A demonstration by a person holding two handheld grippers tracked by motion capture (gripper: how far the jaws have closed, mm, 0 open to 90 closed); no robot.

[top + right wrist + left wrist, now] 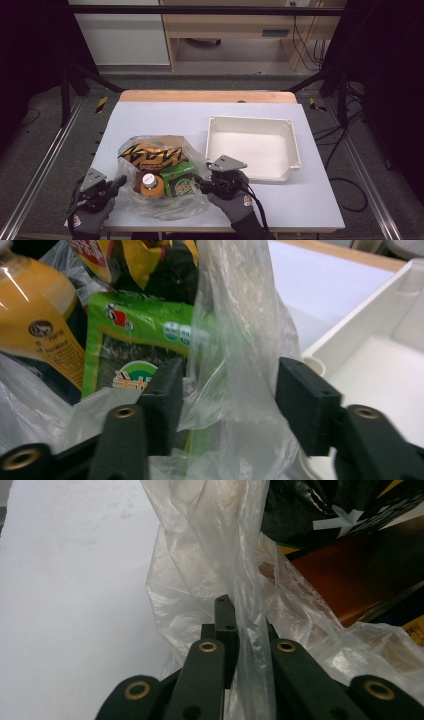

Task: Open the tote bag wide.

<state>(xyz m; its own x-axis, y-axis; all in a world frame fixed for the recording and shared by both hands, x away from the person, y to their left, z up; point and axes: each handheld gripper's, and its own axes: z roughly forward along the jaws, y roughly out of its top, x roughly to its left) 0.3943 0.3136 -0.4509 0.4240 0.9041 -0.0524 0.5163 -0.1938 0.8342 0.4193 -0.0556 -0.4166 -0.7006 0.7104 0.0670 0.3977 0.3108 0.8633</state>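
A clear plastic bag (pixel 162 206) lies on the table near the front edge. Inside it are a black-and-yellow snack packet (pixel 150 152), an orange bottle (pixel 151 186) with a white cap and a green packet (pixel 181 179). My left gripper (pixel 117 184) is at the bag's left side; in the left gripper view its jaws (pixel 240 630) are shut on a strip of the bag's film (pixel 200 555). My right gripper (pixel 200 186) is at the bag's right side. There its jaws (pixel 227 385) stand apart, with a loose fold of the bag (pixel 240 315) hanging between them, unpressed, in front of the green packet (pixel 140 330) and bottle (pixel 35 315).
A white empty tray (pixel 250 120) sits on the table to the right of the bag, its near corner (pixel 360 325) close to my right gripper. The white table top (pixel 165 117) stretches behind the bag. Black frame posts stand at both sides.
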